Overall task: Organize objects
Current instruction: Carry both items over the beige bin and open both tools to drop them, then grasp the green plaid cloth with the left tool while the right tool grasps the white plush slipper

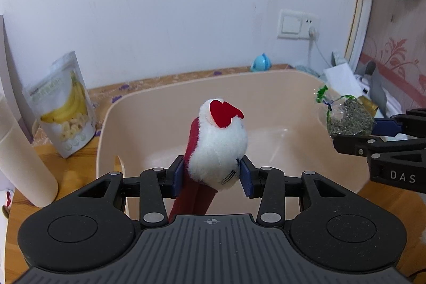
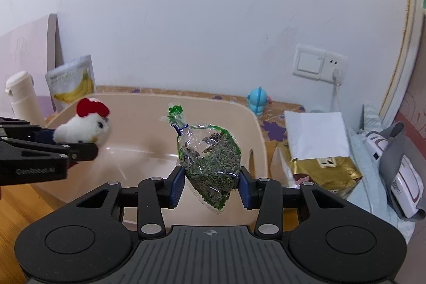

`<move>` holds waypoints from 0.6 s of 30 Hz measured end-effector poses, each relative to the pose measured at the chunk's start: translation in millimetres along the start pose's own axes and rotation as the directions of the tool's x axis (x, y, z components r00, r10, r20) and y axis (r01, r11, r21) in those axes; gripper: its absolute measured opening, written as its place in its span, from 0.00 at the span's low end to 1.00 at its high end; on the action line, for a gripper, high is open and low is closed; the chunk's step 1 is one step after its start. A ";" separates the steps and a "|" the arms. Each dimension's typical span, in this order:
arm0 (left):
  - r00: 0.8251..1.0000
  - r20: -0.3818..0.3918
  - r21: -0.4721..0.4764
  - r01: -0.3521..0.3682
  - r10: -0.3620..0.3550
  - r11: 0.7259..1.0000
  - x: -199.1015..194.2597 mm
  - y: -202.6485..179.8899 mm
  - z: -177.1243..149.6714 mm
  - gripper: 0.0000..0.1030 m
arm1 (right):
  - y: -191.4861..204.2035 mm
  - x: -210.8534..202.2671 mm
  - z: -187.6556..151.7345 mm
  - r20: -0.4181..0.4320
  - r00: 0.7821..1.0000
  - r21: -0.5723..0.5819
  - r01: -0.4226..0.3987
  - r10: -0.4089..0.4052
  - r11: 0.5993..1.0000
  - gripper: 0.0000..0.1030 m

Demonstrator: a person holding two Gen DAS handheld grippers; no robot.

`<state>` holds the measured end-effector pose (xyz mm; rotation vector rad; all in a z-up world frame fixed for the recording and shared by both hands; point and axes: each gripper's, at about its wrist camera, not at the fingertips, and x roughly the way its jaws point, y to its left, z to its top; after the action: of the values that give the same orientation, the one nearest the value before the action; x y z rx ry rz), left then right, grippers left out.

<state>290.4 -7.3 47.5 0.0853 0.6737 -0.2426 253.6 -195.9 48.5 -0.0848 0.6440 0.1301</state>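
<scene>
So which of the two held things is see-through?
The tied bag of dried herbs in the right tongs; the left tongs hold an opaque plush chicken.

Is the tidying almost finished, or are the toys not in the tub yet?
Not finished yet. Nothing shows inside the beige tub, as far as both views reveal. In hand: the left tongs are shut on the plush chicken, and the right tongs are shut on the bag of dried herbs, both held over the tub. Left: dropping both in. The banana chips pouch and blue toy sit outside.

Fluffy plush chicken [image 1: 218,148]; glossy plastic basin [image 1: 279,97]
</scene>
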 end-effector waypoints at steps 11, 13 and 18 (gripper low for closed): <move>0.998 -0.054 0.015 -0.020 0.021 1.000 15.8 2.7 -8.2 0.45 | 6.8 23.6 -3.4 -0.067 0.998 -0.020 -0.012 0.010 1.000 0.50; 0.998 -0.052 0.005 -0.034 0.034 0.999 14.0 4.0 -7.6 0.55 | 7.9 23.0 -3.7 -0.071 0.997 -0.021 -0.012 0.011 1.000 0.53; 1.000 -0.001 -0.030 -0.027 0.027 0.999 -3.7 5.4 -3.8 0.76 | 8.6 14.1 -2.3 -0.047 0.999 -0.014 -0.012 0.012 1.000 0.72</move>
<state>286.6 -0.7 46.8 0.0654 0.6765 -0.2068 262.2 -186.3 37.9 -0.0976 0.6905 0.1447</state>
